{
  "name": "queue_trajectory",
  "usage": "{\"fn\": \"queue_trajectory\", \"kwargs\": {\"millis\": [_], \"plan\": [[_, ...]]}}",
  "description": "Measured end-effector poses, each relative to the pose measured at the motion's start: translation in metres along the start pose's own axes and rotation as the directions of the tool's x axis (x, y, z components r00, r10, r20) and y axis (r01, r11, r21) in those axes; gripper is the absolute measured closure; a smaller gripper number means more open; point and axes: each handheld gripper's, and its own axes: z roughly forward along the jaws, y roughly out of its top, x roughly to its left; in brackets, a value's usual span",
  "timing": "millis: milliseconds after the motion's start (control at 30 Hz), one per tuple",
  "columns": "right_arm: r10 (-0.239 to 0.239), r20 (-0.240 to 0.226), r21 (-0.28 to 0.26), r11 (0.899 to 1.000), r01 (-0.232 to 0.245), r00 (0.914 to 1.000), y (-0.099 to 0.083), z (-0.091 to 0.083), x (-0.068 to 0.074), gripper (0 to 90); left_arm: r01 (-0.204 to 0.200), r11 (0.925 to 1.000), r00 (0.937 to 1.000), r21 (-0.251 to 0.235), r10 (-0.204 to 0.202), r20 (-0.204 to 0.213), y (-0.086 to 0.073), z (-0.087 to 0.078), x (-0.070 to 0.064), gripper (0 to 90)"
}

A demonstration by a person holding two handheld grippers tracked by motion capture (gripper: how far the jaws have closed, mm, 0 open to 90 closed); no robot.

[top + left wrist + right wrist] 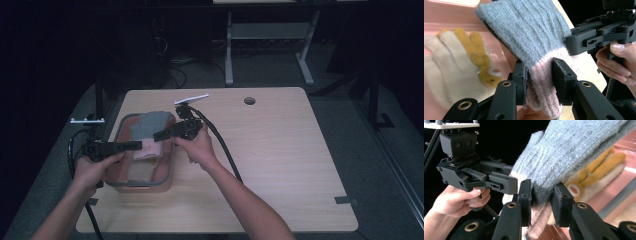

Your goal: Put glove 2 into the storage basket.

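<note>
At the left centre of the high view, the left gripper (139, 145) and right gripper (159, 134) both pinch the pink cuff of a grey glove (531, 35). The glove hangs over a pink tub (167, 172), above a cream and mustard glove (454, 65) lying inside.

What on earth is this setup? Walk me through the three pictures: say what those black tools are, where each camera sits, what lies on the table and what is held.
A person sits at a wooden table and works a hand-held two-jaw tool in each hand. The high view looks down from above. It shows the left gripper and the right gripper over a pink bin. The other two pictures come from cameras riding on the tools, looking along their black jaws. Both tools are shut on the pink cuff of one grey glove, from opposite sides, holding it up over the bin. In the bin lies a cream glove with mustard fingers.
</note>
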Motion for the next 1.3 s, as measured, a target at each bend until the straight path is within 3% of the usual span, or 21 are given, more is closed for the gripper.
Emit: {"fn": "queue_trajectory", "kwargs": {"millis": [867,1300], "plan": [[0.029,-0.021,0.049,0.998,-0.028,0.9994,-0.001,0.041,-0.009,71.0,0.039,0.9989,0.9980,0.028,-0.037,-0.052,-0.012,-0.010,0.028,66.0],[0.033,0.003,0.093,0.995,-0.034,0.9994,-0.004,0.061,-0.018,70.9,0.063,0.9964,0.9938,0.057,-0.057,-0.095,-0.024,-0.004,0.043,65.9]]}}
